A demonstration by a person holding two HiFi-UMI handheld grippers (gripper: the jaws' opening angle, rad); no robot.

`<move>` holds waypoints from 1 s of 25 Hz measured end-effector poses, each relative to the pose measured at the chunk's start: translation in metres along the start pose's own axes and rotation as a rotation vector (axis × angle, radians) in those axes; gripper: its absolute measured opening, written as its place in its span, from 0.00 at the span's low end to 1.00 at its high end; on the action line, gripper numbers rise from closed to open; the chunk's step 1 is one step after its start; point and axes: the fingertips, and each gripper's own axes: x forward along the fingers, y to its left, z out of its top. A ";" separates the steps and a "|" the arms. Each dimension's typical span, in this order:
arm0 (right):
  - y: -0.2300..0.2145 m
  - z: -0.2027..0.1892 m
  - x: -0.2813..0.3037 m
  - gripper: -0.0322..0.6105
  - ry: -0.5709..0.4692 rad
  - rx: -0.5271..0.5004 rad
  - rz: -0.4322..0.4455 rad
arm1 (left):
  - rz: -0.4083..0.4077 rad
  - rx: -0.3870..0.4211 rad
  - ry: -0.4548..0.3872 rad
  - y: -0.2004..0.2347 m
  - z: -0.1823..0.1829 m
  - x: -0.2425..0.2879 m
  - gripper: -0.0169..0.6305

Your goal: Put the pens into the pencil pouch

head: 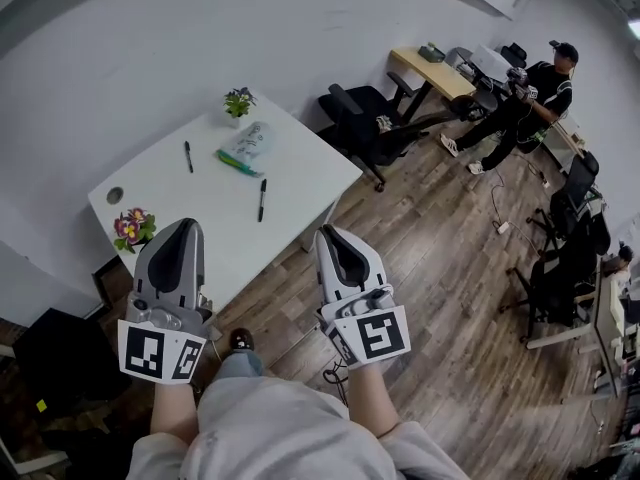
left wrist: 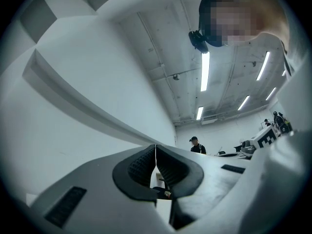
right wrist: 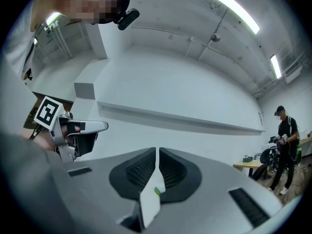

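Now | left pen (head: 187, 156), right pen (head: 262, 199): lie near-to-far on table (head: 170, 200) | left gripper (head: 185, 224), right gripper (head: 328, 233): jaws together, empty

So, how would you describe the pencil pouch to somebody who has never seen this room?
Find the white table, then the small green potted plant at its far corner. The pencil pouch lies beside that plant, on the near side. Unlike the slim black pens near it, it is a see-through bag with a green edge.
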 end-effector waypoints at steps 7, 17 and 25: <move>-0.020 -0.008 0.071 0.11 0.001 -0.002 -0.025 | -0.018 0.026 0.018 0.050 -0.015 0.056 0.07; -0.022 -0.028 0.146 0.11 0.047 -0.016 -0.059 | -0.039 -0.013 0.056 0.116 -0.047 0.099 0.07; -0.021 -0.060 0.168 0.11 0.155 0.001 -0.066 | -0.054 -0.095 0.111 0.135 -0.083 0.114 0.07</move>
